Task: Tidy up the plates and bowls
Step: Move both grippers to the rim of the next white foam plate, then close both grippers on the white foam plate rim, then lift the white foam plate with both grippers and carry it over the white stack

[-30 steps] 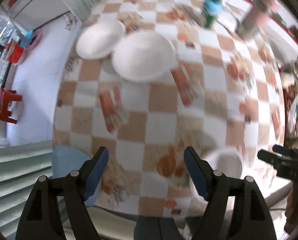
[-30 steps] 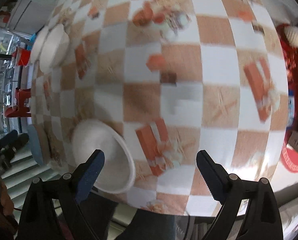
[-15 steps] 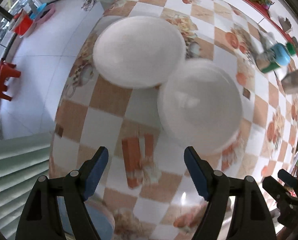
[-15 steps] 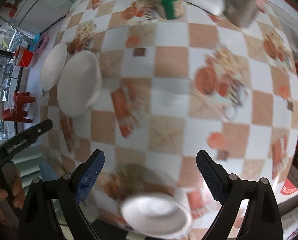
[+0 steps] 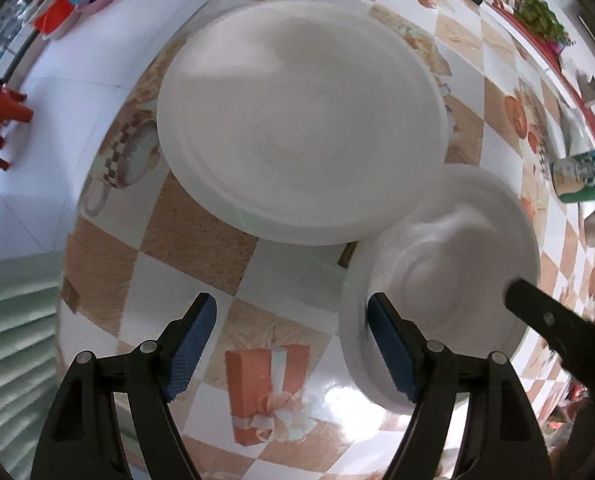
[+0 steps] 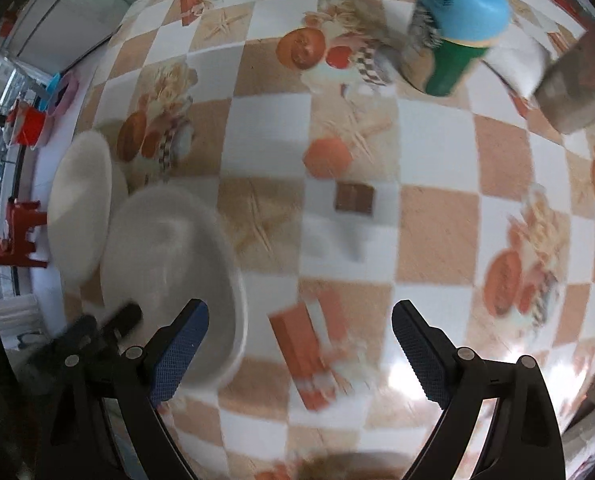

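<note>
A large white plate (image 5: 301, 128) lies near the table's left edge. A white bowl (image 5: 453, 264) sits just right of it, touching or overlapping its rim. My left gripper (image 5: 291, 340) is open and empty, low over the table, its right finger (image 5: 389, 344) at the bowl's near left rim. The right gripper's finger shows at the bowl's right side in the left wrist view (image 5: 557, 328). In the right wrist view the bowl (image 6: 169, 268) and the plate (image 6: 81, 204) are at the left. My right gripper (image 6: 297, 348) is open and empty, the bowl's edge beside its left finger.
The checkered tablecloth (image 6: 437, 224) covers the table. A green-and-blue can (image 6: 453, 28) and a grey container (image 6: 577, 84) stand at the far right; the can also shows in the left wrist view (image 5: 585, 176). The table edge (image 5: 97, 152) drops to white floor at the left.
Both grippers moved in toward the plate and bowl, which now loom larger. The left gripper's right finger reached the bowl's rim. The right gripper swung left, beside the bowl.
</note>
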